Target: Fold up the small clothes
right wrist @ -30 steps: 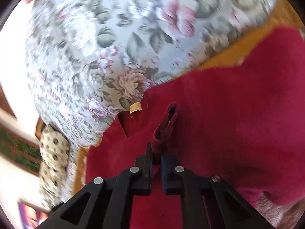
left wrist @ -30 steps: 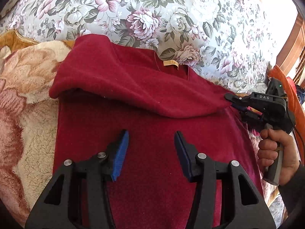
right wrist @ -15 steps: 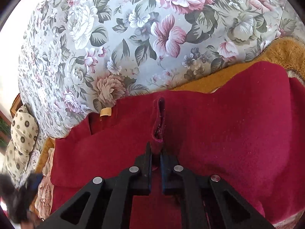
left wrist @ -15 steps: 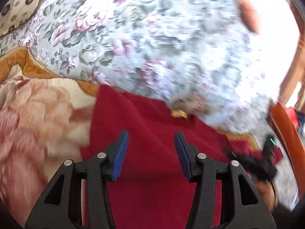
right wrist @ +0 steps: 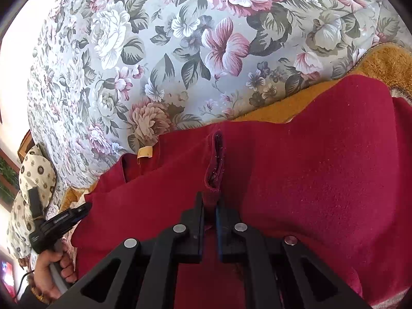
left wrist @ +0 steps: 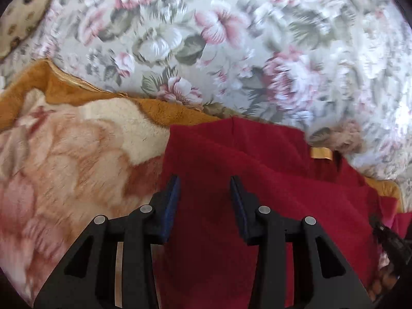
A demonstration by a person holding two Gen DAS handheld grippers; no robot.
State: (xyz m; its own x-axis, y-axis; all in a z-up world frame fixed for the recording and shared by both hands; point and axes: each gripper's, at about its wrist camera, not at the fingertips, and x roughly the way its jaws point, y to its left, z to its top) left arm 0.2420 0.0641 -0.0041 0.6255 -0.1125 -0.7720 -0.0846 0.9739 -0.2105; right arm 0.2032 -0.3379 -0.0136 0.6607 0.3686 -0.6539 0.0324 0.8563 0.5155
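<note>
A dark red sweater [left wrist: 257,185] with a tan neck label [left wrist: 320,152] lies on a plush blanket, one sleeve folded across its body. My left gripper [left wrist: 204,193] is open and empty, low over the sweater's left shoulder area. My right gripper [right wrist: 210,206] is shut on the sweater's sleeve cuff [right wrist: 215,164], which stands up between the jaws. The sweater fills the right wrist view [right wrist: 322,167], its label [right wrist: 144,152] at the left. The left gripper [right wrist: 77,212] shows there at the sweater's left edge, held by a hand.
A floral bedspread [left wrist: 231,51] rises behind the sweater. The orange and cream plush blanket [left wrist: 72,149] spreads to the left. A patterned cushion [right wrist: 33,177] lies at the far left of the right wrist view.
My left gripper moved forward and left toward the sweater's shoulder, staying open. My right gripper carried the pinched cuff across the sweater toward the neckline side.
</note>
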